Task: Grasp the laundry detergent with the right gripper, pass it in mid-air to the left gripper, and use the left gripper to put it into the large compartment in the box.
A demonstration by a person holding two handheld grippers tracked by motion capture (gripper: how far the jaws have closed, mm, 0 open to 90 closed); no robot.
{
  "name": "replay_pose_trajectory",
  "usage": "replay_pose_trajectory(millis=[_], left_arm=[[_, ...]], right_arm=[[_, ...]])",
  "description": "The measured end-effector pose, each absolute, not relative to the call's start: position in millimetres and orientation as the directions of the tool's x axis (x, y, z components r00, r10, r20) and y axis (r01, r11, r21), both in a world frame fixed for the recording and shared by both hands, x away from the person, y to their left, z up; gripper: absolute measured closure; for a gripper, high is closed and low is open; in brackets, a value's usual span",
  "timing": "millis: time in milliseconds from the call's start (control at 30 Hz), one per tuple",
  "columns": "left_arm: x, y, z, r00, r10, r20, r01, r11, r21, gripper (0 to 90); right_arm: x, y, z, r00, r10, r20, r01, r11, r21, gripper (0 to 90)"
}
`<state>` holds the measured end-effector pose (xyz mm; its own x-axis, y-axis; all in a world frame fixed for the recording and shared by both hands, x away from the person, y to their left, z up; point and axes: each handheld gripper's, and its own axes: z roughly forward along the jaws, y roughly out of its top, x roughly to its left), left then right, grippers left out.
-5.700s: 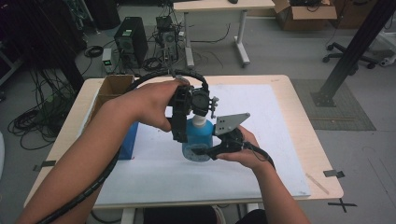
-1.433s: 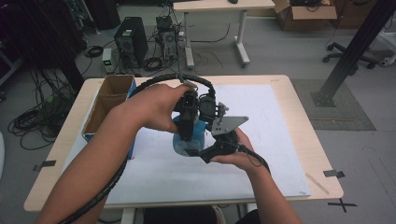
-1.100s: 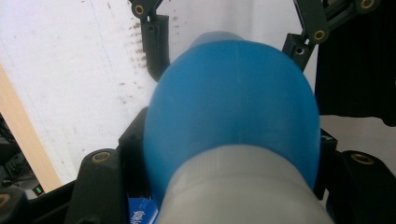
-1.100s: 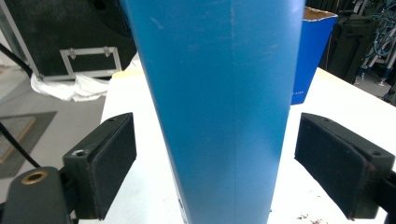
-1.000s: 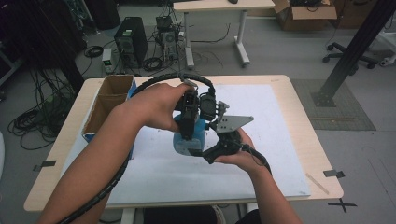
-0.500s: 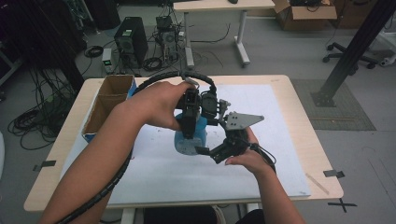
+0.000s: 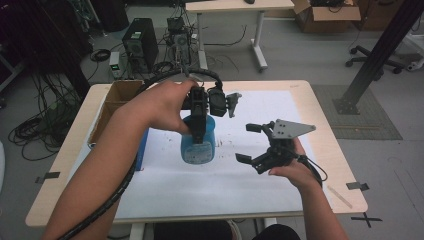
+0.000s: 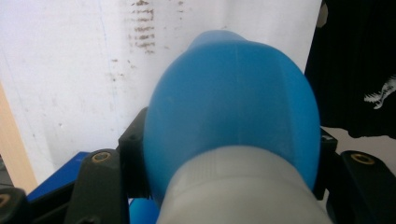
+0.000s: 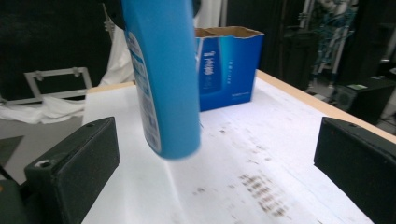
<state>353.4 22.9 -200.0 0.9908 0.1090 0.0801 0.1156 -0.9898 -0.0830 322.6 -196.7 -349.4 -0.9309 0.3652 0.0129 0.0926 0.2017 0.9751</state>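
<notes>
A sheet (image 7: 250, 185) covers most of the table (image 7: 330, 165). The bottle (image 7: 198, 142) hangs above the sheet's middle, held from above by the left gripper (image 7: 199, 131), clear of the surface. The right gripper (image 7: 256, 145) hovers to the bottle's right, apart from it, over the sheet. An open box (image 7: 117, 102) stands at the table's left edge, left of and behind the bottle. Beyond the table's far edge, on the floor, sit a computer tower (image 7: 140, 47) and a second table (image 7: 235, 6).

Black tools (image 7: 250, 142), grey plate, cables
</notes>
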Motion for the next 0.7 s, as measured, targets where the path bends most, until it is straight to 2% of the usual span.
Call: replay_pose_trajectory(millis=[100, 333, 367, 400, 433, 700], left_arm=[[358, 28, -197, 0.986, 0.149, 0.079, 0.156, -0.984, -0.082, 38.1], [368, 44, -182, 0.935, 0.349, 0.071, 0.353, -0.934, -0.056, 38.2], [371, 49, -177, 0.910, 0.408, 0.068, 0.411, -0.910, -0.043, 38.1], [371, 49, -177, 0.910, 0.408, 0.068, 0.411, -0.910, -0.043, 38.2], [374, 54, -172, 0.882, 0.467, 0.060, 0.470, -0.882, -0.035, 38.1], [382, 71, -155, 0.813, 0.581, 0.016, 0.581, -0.814, 0.015, 38.1]], right_arm=[[322, -212, -346, -0.920, 0.393, 0.012, 0.100, 0.204, 0.974, 0.0], [321, -227, -340, -0.909, 0.416, -0.002, 0.093, 0.208, 0.974, 0.0], [321, -229, -337, -0.907, 0.420, -0.001, 0.095, 0.206, 0.974, 0.0], [321, -229, -337, -0.907, 0.420, -0.001, 0.095, 0.206, 0.974, 0.0], [322, -232, -335, -0.906, 0.423, 0.001, 0.098, 0.206, 0.974, 0.0], [328, -236, -330, -0.897, 0.443, -0.003, 0.101, 0.211, 0.972, 0.0]])
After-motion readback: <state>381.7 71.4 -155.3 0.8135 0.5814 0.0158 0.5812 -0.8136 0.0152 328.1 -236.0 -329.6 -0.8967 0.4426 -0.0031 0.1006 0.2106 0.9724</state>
